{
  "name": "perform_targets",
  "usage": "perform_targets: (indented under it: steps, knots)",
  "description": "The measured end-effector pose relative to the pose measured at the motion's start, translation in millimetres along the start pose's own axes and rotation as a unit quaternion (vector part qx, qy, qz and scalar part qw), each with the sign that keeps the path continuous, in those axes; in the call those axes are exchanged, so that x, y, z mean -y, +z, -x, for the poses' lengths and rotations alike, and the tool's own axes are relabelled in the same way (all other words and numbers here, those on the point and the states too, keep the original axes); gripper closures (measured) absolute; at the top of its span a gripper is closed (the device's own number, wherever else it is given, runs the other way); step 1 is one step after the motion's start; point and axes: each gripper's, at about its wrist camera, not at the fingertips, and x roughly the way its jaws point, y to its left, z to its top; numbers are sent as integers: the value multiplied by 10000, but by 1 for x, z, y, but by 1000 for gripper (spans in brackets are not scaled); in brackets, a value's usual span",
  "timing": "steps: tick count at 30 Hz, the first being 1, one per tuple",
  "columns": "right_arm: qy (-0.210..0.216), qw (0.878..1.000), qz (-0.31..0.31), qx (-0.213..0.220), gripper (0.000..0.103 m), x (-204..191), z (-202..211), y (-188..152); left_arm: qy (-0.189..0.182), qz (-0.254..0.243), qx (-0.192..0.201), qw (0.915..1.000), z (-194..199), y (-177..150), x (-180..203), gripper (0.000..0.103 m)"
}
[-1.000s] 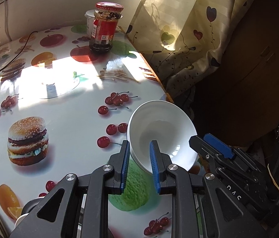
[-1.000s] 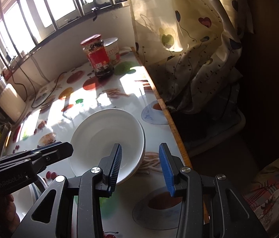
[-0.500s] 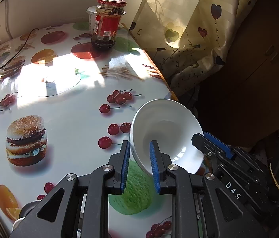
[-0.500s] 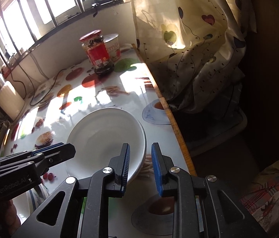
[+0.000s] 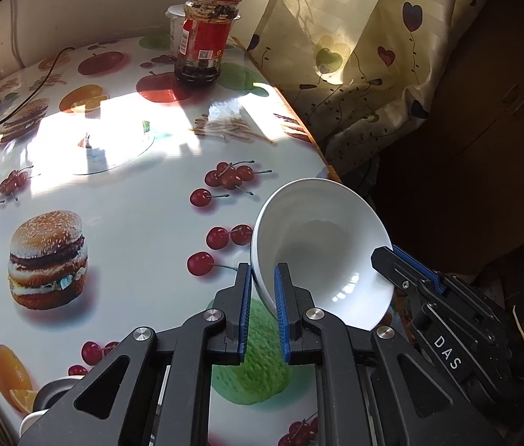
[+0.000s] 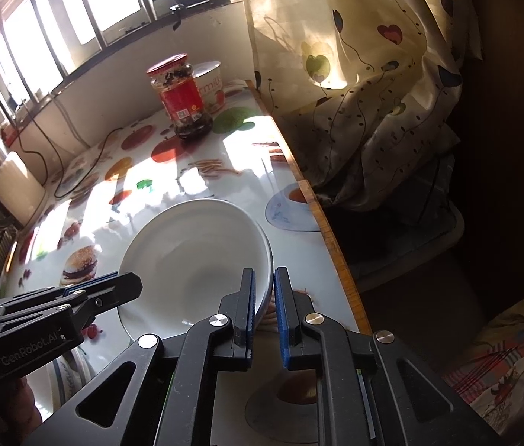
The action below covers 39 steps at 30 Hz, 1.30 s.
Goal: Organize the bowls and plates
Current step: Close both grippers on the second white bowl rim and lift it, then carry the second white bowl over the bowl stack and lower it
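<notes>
A white bowl (image 5: 321,252) sits tilted near the right edge of the fruit-print table (image 5: 131,223), its hollow facing the cameras. My left gripper (image 5: 262,275) is shut on the bowl's left rim, one blue pad inside and one outside. The right gripper (image 5: 384,256) comes in from the right and clamps the opposite rim. In the right wrist view the same bowl (image 6: 195,256) fills the middle, my right gripper (image 6: 263,278) is shut on its right rim, and the left gripper (image 6: 128,286) bites the left rim.
A red-lidded jar (image 5: 206,37) and a white cup (image 6: 209,85) stand at the far end of the table. A heart-print curtain (image 5: 354,55) hangs past the wooden table edge (image 5: 299,122). A black cable (image 5: 38,81) trails at far left. A patterned plate rim (image 6: 72,368) shows lower left.
The right gripper's jaws went from wide apart to pinched on the bowl's right rim. The left jaws tightened slightly on the left rim. The bowl has hardly moved.
</notes>
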Motion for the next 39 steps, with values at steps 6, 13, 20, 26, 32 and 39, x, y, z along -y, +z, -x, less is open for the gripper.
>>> perform_targets:
  steps: [6, 13, 20, 26, 32, 39]
  knots:
    - [5, 10000, -4, 3, 92, 1, 0, 0, 40, -14, 48, 10000, 0, 0, 1, 91]
    - [28, 10000, -78, 11, 92, 2, 0, 0, 19, -5, 56, 10000, 0, -1, 1, 91]
    - [57, 9999, -115, 74, 93, 2, 7, 0, 4, -17, 114, 9999, 5, -1, 2, 91]
    - [99, 9997, -137, 183, 93, -3, 21, -2, -37, -51, 276, 9996, 22, -4, 3, 91]
    - [168, 9992, -172, 325, 93, -10, 40, -5, -104, -36, 376, 9992, 38, -12, 1, 91]
    - [223, 9986, -118, 461, 93, -26, 61, -12, -179, -40, 591, 9981, 65, -22, -6, 91]
